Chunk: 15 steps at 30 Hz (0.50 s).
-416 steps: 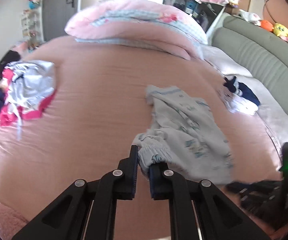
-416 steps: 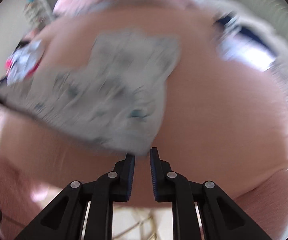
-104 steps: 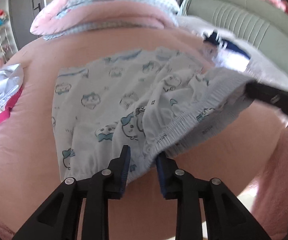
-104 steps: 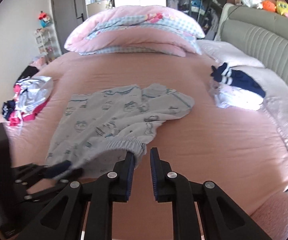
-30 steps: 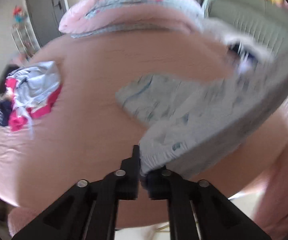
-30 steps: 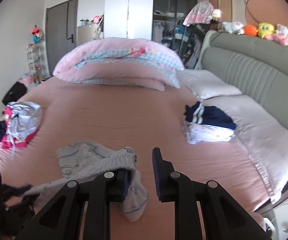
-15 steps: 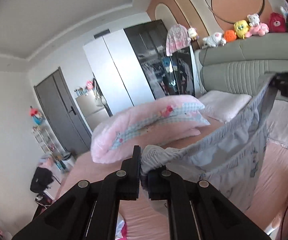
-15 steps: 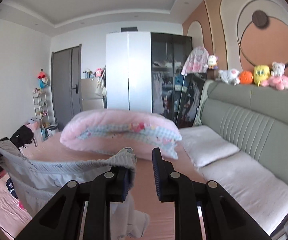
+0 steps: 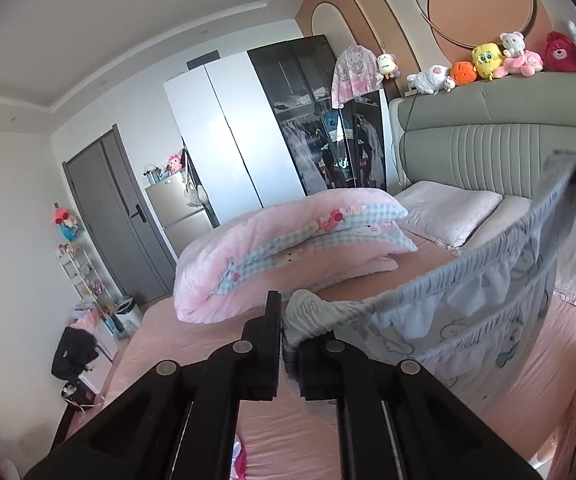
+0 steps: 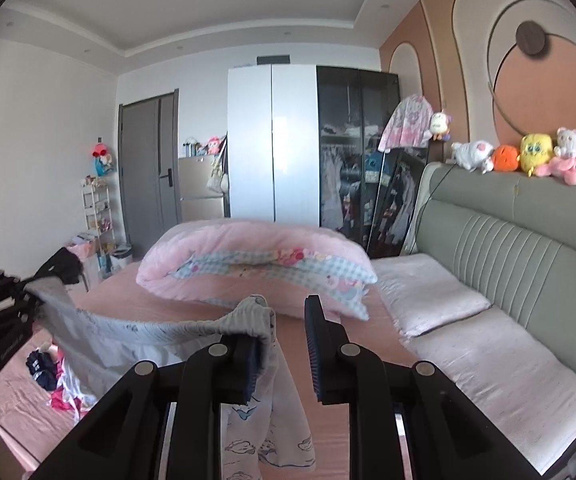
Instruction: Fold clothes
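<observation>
Left tool (image 9: 288,344) pinches my pants' waistband (image 9: 427,292); right tool (image 10: 288,344) gapes, cloth merely draped over one finger (image 10: 244,364) — could slip.

Pale-blue cartoon-print pants (image 9: 467,316), pink bed sheet (image 10: 351,320), pink-and-blue checked quilt (image 10: 256,264)

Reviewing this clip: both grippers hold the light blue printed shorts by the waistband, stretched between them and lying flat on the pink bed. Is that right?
Not quite. The light blue printed shorts are lifted in the air, not flat on the pink bed; the left wrist view shows the waistband strung between the left gripper and right gripper, fabric hanging below. The rest stands.
</observation>
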Motion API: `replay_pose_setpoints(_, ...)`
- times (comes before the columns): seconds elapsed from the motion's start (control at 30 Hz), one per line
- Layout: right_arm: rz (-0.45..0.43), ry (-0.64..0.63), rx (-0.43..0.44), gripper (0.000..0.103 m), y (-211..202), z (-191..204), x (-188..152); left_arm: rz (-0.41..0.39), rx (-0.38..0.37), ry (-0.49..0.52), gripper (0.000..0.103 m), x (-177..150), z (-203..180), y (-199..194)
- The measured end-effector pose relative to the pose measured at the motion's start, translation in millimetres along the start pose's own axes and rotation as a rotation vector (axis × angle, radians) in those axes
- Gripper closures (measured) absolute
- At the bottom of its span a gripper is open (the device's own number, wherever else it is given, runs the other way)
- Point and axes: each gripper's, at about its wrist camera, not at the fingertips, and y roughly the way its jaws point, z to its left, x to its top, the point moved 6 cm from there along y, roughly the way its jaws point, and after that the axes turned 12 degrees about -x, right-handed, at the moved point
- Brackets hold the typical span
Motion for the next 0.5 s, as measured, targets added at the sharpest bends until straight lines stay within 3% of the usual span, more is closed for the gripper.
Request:
replay_pose_setpoints(0.1, 0.196, -0.028, 0.046, 0.085, 26, 9, -75, 0.048, -0.089, -0.028, 0.097, -33, -20, 11)
replay_pose_setpoints(0.2, 0.393, -0.056, 0.092, 0.084, 49, 18, -149, 0.193, -0.207, -0.097, 0.097, -109, -53, 37)
replay_pose_setpoints(0.33, 0.652, -0.095, 0.154, 0.083, 76, 30, -247, 0.359, -0.268, -0.13, 0.098, -179, -89, 65)
replay_pose_setpoints(0.4, 0.692, -0.156, 0.188, 0.083, 72, 40, -274, 0.363, -0.291, -0.157, 0.098, -186, -96, 62)
replay_pose_setpoints(0.5, 0.633, -0.257, 0.241, 0.082, 55, 57, -275, 0.347, -0.314, -0.205, 0.098, -187, -96, 56)
